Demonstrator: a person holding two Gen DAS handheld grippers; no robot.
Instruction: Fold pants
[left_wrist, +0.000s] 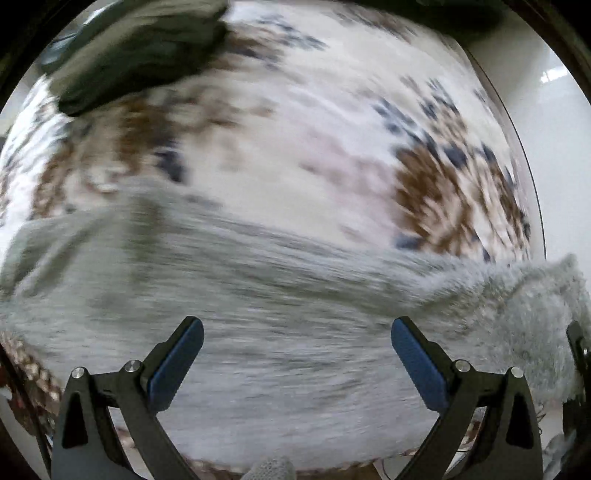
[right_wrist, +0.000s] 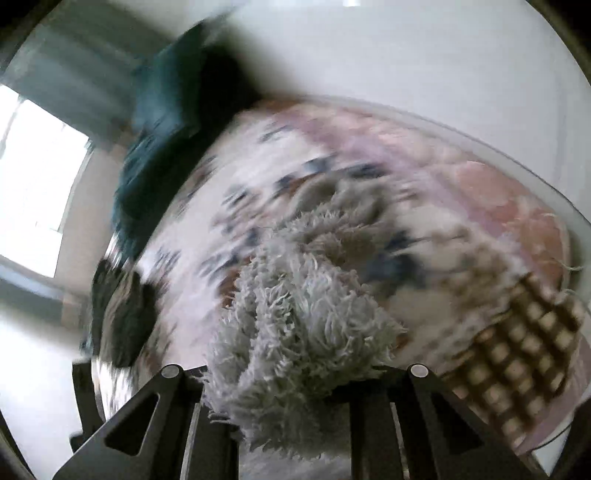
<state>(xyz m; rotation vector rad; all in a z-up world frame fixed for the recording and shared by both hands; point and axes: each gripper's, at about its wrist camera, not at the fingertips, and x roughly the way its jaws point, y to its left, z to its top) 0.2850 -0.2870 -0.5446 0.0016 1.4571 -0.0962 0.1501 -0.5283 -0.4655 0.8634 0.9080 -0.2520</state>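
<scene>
My left gripper has its two blue-padded fingers spread wide at the bottom of the left wrist view, with nothing between them; they hang over the grey fuzzy pants, which lie as a broad blurred band across the lower half of that frame and lift into a shaggy fold at the right edge. In the right wrist view my right gripper is clamped on a bunch of the same pants, the fluffy fabric bulging up out of the frame's lower centre so that it hides the fingertips themselves. Beneath the pants lies a patterned cloth in white, brown, dark blue and pink, covering a round table whose rim curves along the right of both views. I see no containers. A dark green garment sits at the upper left of the left view, on the cloth; the right view shows dark teal fabric at upper left too, heavily blurred. A bright window fills that frame's left edge.
</scene>
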